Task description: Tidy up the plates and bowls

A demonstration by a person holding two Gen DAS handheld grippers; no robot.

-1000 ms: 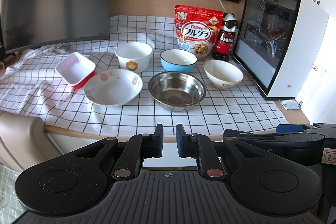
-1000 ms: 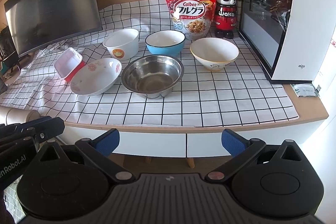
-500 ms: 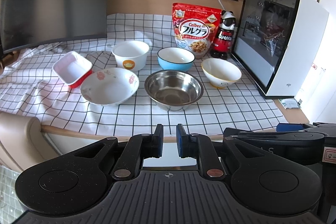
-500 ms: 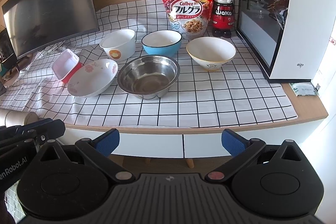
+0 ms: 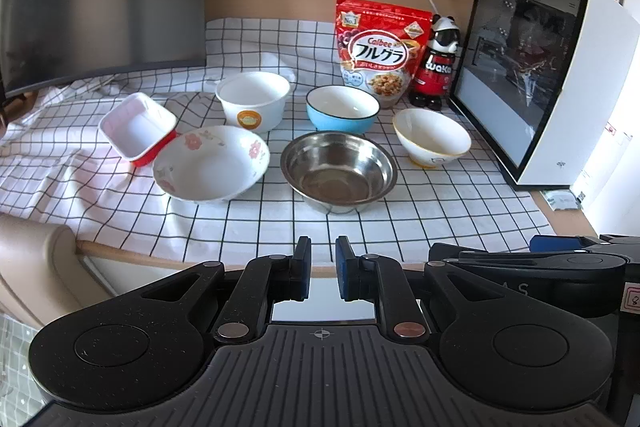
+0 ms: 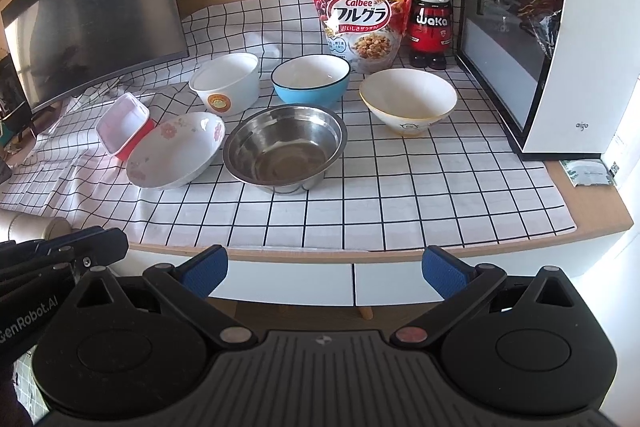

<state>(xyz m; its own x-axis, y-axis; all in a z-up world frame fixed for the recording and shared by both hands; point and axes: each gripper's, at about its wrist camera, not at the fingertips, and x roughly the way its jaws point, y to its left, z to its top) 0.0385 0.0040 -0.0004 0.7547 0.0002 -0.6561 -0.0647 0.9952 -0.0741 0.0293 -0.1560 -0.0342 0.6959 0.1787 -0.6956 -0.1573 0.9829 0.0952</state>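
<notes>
Six dishes sit apart on the checked cloth of the table [image 6: 440,203], none yet stacked. Take the stainless steel bowl [image 6: 284,149] as the landmark: it stands nearest the table's front edge, roughly in the middle. Just to its left is the shallow floral bowl [image 6: 176,149], and beyond that the small red-and-white square dish [image 6: 124,125], tilted against the floral bowl's rim. Behind the steel bowl stand the blue bowl [image 6: 310,83] and, to its left, the white bowl with the orange emblem [image 6: 226,83]. Right of the steel bowl, well apart, is the cream bowl [image 6: 408,103].

The steel bowl is probably light, stiff and slick, so a pinch on its thin rim could slide. The ceramic-looking bowls are likely heavier and would chip if dropped or knocked; each is best taken at the rim, one finger inside and one outside.

Both tools hang short of the table's front edge, angled down towards the dishes. The left hand-held gripper [image 5: 322,269] has its jaws nearly closed on nothing. The right hand-held gripper [image 6: 324,273] stands wide open and empty.
</notes>
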